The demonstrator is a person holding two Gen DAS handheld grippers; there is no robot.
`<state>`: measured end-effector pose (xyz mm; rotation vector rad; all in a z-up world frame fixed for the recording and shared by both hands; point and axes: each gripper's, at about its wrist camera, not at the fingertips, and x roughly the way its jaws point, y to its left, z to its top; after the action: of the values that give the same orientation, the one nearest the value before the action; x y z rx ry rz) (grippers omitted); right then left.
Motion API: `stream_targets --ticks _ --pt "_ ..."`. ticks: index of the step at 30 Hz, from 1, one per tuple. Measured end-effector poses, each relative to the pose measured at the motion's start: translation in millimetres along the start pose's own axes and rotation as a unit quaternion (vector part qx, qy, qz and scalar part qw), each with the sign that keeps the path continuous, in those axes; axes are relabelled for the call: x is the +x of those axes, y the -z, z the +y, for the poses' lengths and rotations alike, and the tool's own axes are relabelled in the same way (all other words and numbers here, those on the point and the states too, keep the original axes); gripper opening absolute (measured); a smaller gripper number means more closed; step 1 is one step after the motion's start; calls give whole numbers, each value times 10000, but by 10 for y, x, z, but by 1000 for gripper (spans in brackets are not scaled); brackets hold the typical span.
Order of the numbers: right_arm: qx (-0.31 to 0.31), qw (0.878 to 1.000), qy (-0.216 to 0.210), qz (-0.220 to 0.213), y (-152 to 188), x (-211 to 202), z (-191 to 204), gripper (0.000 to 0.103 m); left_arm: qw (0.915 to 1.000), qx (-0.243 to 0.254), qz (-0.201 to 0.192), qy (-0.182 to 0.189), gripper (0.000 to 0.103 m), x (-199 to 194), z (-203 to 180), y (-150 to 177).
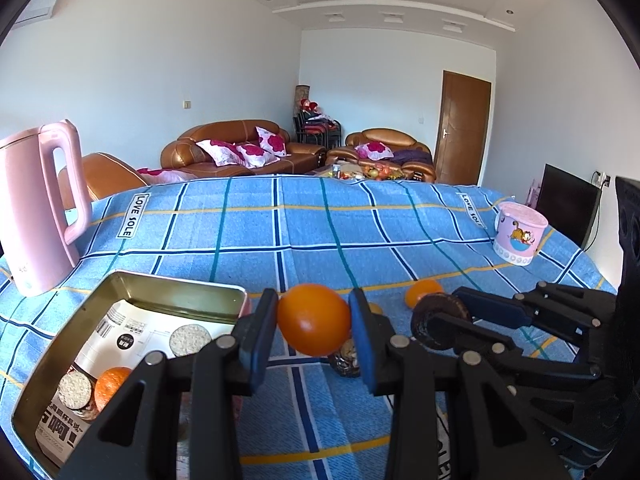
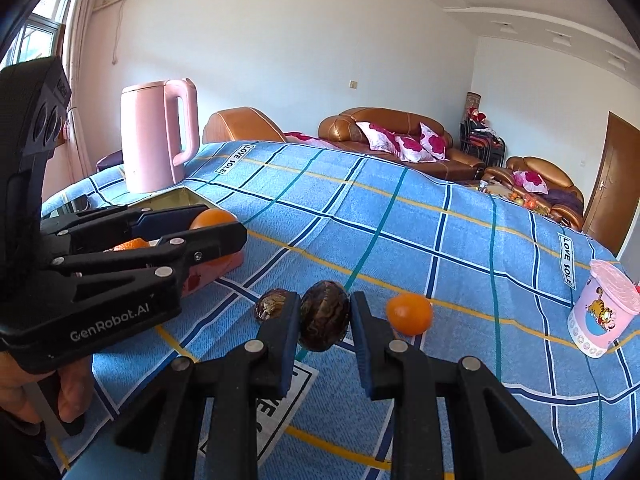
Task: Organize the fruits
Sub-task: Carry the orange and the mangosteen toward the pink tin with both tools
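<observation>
Fruit in both grips, tin waiting beside the left one

Left gripper is closed on an orange, raised just right of the open tin, which already holds another orange. Right gripper pinches a dark brown fruit narrowly, farther right of the tin. To do it well, I judge: carry the held orange over the tin's rim, lower, then release gently. Beyond, right of the tin, a loose orange and a second dark fruit lie on the blue checked cloth.
</observation>
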<state>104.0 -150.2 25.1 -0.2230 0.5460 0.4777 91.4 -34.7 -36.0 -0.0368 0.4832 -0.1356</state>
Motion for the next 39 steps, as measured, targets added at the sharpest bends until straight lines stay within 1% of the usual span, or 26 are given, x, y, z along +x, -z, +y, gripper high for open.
stream_targets --ticks 7,25,39 --pt "53 9995 -9 -315 14 -121 -20 27 9999 60 -107 -43 38 -47 -24 6" --pt "215 9966 54 -793 45 -292 -94 27 9988 159 -443 -142 38 -170 -68 17" --pt "354 9916 262 -1217 86 -455 -127 27 9970 219 -702 -239 38 -271 -98 30"
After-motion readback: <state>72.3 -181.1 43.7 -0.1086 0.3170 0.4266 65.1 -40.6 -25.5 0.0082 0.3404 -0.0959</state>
